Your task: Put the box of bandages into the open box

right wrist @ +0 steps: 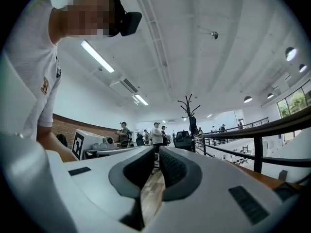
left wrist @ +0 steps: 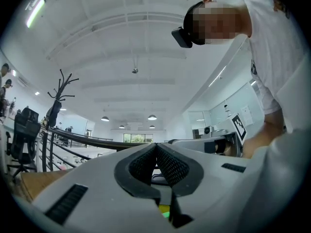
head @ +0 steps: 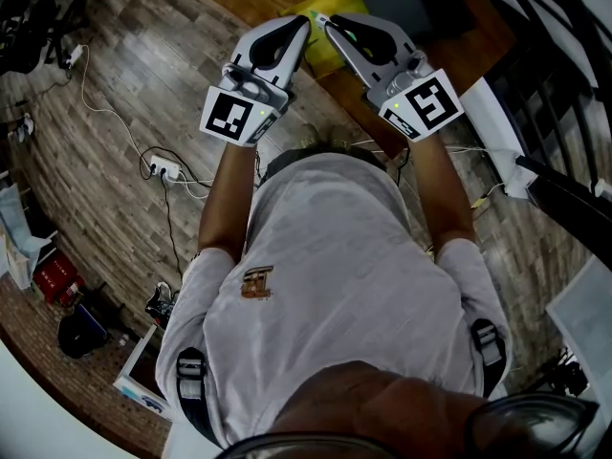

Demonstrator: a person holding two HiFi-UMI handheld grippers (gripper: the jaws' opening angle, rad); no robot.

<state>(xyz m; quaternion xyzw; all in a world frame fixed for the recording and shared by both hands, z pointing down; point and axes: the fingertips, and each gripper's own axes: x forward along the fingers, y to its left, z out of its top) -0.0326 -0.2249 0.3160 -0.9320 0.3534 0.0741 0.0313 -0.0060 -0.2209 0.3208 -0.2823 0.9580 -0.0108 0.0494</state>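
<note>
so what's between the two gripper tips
Nothing held. In the head view the left gripper and right gripper nearly meet at the tips; only a yellow thing below shows through the gap.

No words or numbers can be read. Black-and-white square patterns, not letters, are borne by the cube (head: 237, 115) of the left gripper (head: 307, 21) at eleven o'clock in the head view, and by the cube (head: 427, 103) of the right gripper (head: 323, 19) at one o'clock. A brown emblem (head: 256, 282) on the shirt (head: 335, 256) near centre is perhaps lettered, but is too small to read.
</note>
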